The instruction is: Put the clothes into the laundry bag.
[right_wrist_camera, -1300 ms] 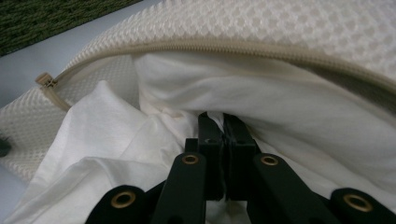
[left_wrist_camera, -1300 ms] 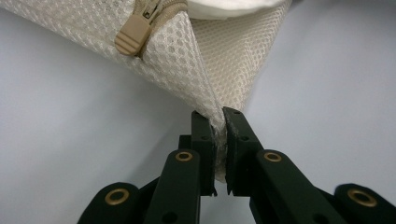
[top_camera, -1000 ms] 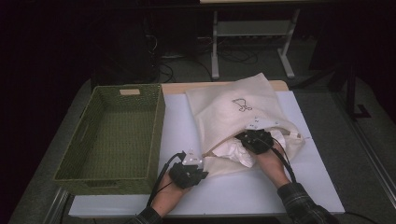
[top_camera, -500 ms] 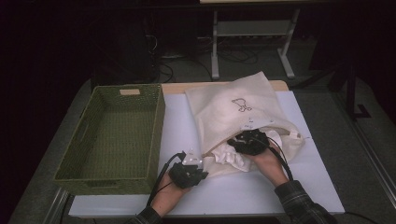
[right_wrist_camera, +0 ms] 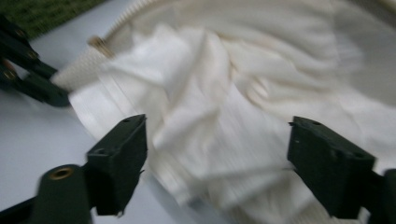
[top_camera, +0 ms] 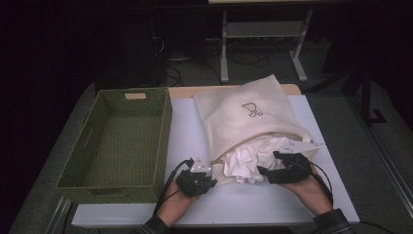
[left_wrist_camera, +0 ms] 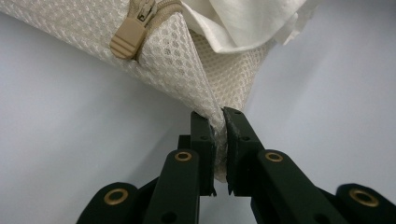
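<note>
- The mesh bag point(top_camera: 246, 119) lies in the middle of the high view, its open mouth toward the bottom, a white cloth point(top_camera: 248, 163) spilling out.
- The left gripper point(left_wrist_camera: 219, 122) is clenched on the bag's corner, low in its own view.
- The right gripper point(right_wrist_camera: 217, 154) has just been opening; its jaws stand wide apart over the cloth, gripping nothing.
- A green basket point(top_camera: 73, 168) sits at the left.

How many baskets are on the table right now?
1. The green woven basket sits on the table's left side, beside the cream mesh bag. Nothing suggests another basket, though the dark surroundings beyond the table could hide things.
</note>
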The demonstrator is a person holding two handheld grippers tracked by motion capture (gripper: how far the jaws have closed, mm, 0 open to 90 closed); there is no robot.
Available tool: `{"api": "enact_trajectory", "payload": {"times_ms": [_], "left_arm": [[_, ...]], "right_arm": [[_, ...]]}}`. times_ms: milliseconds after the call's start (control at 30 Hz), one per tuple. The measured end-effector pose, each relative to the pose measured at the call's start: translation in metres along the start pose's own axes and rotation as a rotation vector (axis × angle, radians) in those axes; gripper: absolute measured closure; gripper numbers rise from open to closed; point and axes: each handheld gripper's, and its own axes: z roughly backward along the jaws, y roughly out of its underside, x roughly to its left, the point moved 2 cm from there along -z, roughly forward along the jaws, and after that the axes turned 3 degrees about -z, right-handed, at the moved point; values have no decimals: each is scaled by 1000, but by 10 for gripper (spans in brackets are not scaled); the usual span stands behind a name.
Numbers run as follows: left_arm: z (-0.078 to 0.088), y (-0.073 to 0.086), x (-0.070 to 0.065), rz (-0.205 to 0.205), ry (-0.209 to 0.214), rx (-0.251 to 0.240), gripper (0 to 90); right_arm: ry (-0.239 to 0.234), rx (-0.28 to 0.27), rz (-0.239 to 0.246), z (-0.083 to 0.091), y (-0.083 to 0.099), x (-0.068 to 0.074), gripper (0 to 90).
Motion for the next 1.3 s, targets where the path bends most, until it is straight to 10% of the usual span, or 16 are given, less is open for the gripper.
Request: {"api": "enact_trajectory", "payload": {"times_ms": [200,500,867,1300], "left_arm": [[0,0,0,-6,-1,7,827],[0,0,0,-5,-1,9,826],[-1,0,0,-4,-1,10,825],[-2,0,-1,-5,1,13,828]], "right_arm": [[5,86,-53,-10,24,-11,24],[-39,132,-2,-41,21,1,22],[1,102,30,-45,21,3,506],[-44,18,1,-44,3,-1,810]]}}
